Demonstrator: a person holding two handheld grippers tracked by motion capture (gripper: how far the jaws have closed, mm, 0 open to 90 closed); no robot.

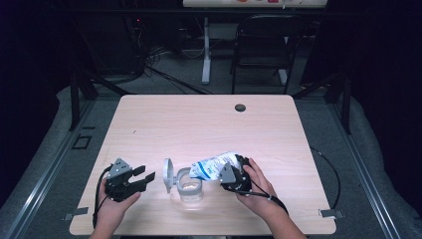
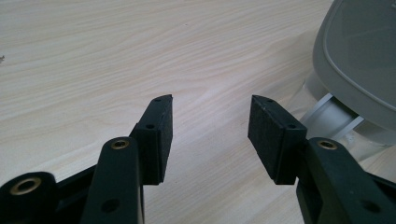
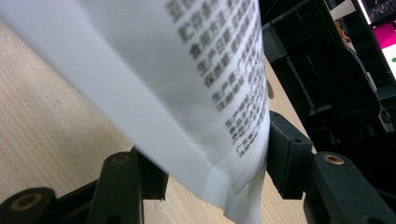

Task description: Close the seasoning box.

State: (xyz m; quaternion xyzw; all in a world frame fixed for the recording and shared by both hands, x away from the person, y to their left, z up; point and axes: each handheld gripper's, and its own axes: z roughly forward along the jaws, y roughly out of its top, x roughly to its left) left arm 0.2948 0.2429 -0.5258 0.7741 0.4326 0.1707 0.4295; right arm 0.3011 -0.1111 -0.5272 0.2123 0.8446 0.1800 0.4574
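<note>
Jaws of right gripper clamp white printed plastic pouch tilted over clear lidded container; left gripper jaws apart, empty

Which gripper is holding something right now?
The right gripper: its jaws clamp the white bag tipped over the clear container. The left gripper is open and holds nothing.

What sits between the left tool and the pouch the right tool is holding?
In the high view, a clear container with its grey hinged lid standing open lies between the left tool and the pouch, whose mouth tips over the container. The right tool grips the pouch.
</note>
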